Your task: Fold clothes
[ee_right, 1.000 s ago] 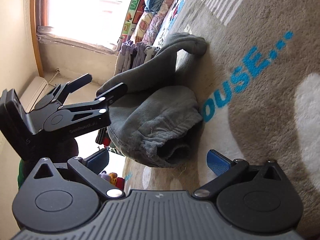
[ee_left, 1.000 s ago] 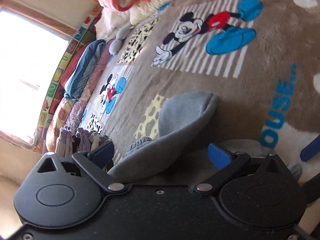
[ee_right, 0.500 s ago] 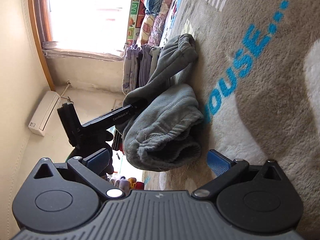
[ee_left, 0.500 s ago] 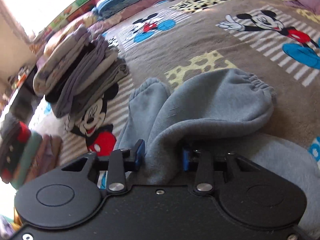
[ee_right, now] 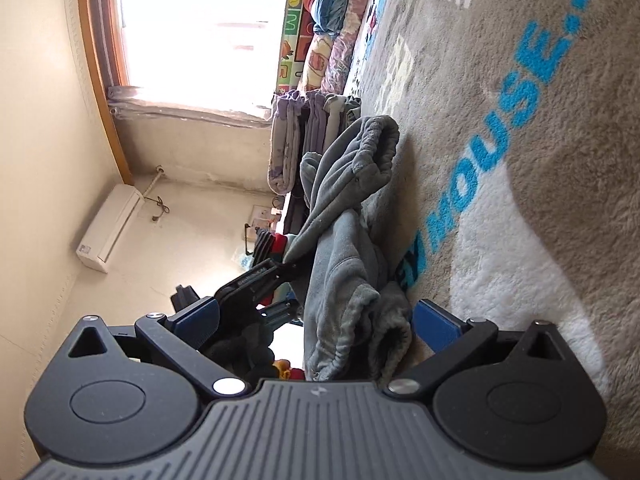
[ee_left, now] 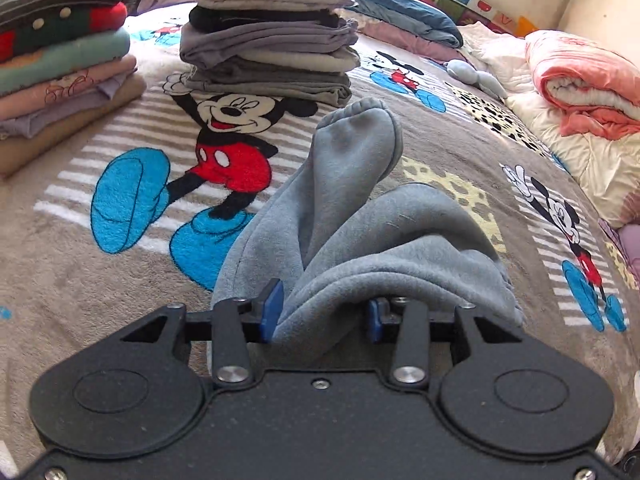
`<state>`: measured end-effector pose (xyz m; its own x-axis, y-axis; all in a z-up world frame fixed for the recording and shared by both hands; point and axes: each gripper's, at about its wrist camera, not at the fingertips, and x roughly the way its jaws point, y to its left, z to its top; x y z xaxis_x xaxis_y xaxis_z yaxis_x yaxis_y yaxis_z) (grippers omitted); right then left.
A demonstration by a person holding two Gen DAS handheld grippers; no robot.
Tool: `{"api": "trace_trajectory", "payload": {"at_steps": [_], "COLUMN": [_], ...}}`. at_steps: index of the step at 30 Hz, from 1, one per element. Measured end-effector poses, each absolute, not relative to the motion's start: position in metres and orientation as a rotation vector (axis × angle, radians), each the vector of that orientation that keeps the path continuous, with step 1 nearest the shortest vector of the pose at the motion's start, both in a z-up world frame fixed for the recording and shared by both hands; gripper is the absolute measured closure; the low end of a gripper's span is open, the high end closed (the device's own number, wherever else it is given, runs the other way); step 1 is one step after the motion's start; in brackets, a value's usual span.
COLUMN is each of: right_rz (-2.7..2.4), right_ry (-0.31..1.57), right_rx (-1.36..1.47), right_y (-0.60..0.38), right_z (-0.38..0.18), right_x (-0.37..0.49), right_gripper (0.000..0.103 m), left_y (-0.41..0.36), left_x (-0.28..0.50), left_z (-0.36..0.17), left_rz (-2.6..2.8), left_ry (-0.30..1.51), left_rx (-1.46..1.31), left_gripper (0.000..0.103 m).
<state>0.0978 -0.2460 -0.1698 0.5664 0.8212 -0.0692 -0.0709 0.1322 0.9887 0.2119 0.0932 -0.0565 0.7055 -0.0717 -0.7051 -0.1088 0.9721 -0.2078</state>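
We see our left gripper (ee_left: 322,314) clamping grey sweatpants (ee_left: 360,216) on the cartoon blanket (ee_left: 80,280), right gripper (ee_right: 316,320) spread wide beside the window (ee_right: 200,20)

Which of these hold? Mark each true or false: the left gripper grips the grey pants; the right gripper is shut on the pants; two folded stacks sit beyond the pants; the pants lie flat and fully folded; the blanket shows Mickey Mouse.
1. The left gripper grips the grey pants. True.
2. The right gripper is shut on the pants. False: its jaws stand wide open around a cuff.
3. Two folded stacks sit beyond the pants. True.
4. The pants lie flat and fully folded. False: they are bunched and partly lifted.
5. The blanket shows Mickey Mouse. True.
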Motion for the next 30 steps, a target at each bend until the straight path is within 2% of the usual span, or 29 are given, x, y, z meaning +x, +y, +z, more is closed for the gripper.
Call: {"api": "trace_trajectory", "payload": {"at_steps": [1,3,9,17,19,20,21,22,24,27,30], "right_rz": [0.731,0.712,0.654,0.534,0.494,0.481,0.467,0.450,0.438,0.442,0.422], "right_ry": [0.743,0.750,0.769,0.801,0.792,0.787,0.784,0.786,0.780,0.747,0.696], "right_rx": [1.263,1.224,1.108,0.994,1.021,1.042,1.063,1.069,1.070,1.040,1.007], "right_y": [-0.242,-0.233,-0.208,-0.165,-0.161,-0.159,-0.157,-0.155,-0.153,-0.154,-0.168], "right_z": [-0.168,-0.164,-0.153,-0.145,-0.147,-0.149,-0.151,-0.154,-0.156,-0.152,-0.139], "right_x": [0.097,0.095,0.090,0.090,0.093,0.094,0.095,0.098,0.104,0.112,0.121], "right_gripper": [0.000,0.002,0.004,0.005,0.011,0.019,0.034,0.037,0.053,0.063,0.070], "left_y": [0.092,0.093,0.102,0.104,0.107,0.108,0.110,0.111,0.113,0.113,0.108], "left_x": [0.208,0.199,0.174,0.182,0.186,0.187,0.187,0.187,0.187,0.186,0.183], "left_z": [-0.055,-0.053,-0.048,-0.088,-0.094,-0.095,-0.096,-0.097,-0.098,-0.098,-0.097], "left_rz": [0.017,0.004,-0.031,0.003,0.008,0.004,-0.003,-0.009,-0.019,-0.053,-0.103], "left_ry": [0.778,0.750,0.632,0.651,0.662,0.664,0.663,0.663,0.668,0.673,0.678], "left_rx": [-0.220,-0.183,-0.169,-0.296,-0.311,-0.320,-0.328,-0.336,-0.355,-0.394,-0.447], "left_gripper": [0.058,0.041,0.015,0.014,0.015,0.015,0.015,0.015,0.015,0.015,0.015]}}
